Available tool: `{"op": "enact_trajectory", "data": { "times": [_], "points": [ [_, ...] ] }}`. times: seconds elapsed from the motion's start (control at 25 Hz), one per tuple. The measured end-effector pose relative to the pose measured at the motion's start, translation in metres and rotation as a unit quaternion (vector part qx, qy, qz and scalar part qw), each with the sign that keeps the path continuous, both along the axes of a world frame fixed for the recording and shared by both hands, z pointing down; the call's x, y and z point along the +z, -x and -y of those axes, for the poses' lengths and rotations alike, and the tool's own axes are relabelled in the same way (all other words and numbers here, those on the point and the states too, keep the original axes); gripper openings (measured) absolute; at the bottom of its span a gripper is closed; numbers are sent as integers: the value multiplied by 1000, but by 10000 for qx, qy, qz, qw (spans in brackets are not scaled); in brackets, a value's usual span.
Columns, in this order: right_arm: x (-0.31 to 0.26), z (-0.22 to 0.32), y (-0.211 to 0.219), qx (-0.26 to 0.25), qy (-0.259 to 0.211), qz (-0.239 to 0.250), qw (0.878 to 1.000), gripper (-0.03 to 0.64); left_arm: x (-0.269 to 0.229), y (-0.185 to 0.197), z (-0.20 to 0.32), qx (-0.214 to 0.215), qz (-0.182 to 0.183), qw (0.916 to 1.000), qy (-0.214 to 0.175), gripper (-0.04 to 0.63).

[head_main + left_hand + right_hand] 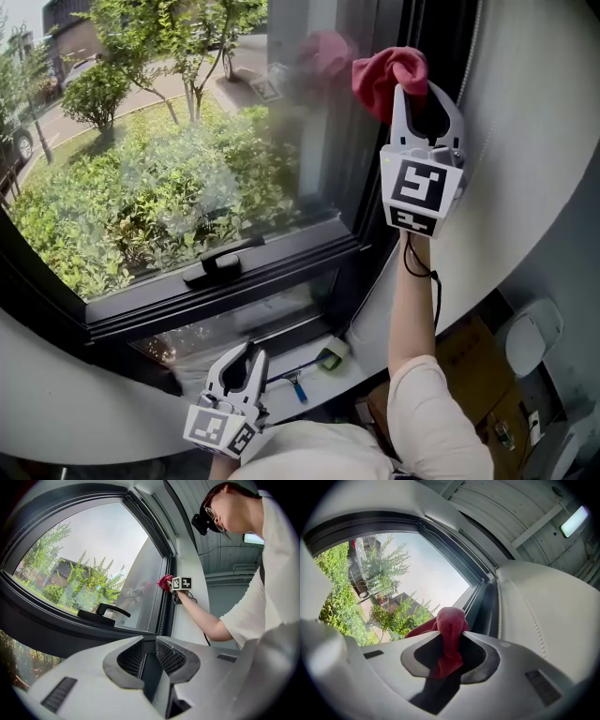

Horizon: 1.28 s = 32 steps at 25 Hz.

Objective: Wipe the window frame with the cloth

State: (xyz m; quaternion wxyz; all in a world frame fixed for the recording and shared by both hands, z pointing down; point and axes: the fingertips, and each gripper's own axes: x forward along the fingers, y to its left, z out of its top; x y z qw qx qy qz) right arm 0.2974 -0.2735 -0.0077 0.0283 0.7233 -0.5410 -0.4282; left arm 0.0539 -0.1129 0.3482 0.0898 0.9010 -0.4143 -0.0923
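Right gripper (413, 94) jaws clamp cloth (389, 70) at window frame's (370, 225) right upright; wiping judged part-done. Left gripper (247, 351) jaws closed, empty.

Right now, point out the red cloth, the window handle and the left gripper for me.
red cloth (386, 73), head view, on the bunched fold above the jaws.
window handle (221, 266), head view, on its black middle part.
left gripper (249, 349), head view, midway between its fingertips.

R claw (422, 94) w/ red cloth (387, 73) at window frame (281, 274).
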Motion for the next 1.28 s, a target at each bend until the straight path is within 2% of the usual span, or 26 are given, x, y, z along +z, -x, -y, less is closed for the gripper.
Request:
{"op": "enact_trajectory", "data": {
  "times": [1.28],
  "points": [
    [56, 0, -2, -46, 302, 31, 9995, 110, -1, -4, -3, 31, 52, 10000, -8, 89]
  ]
}}
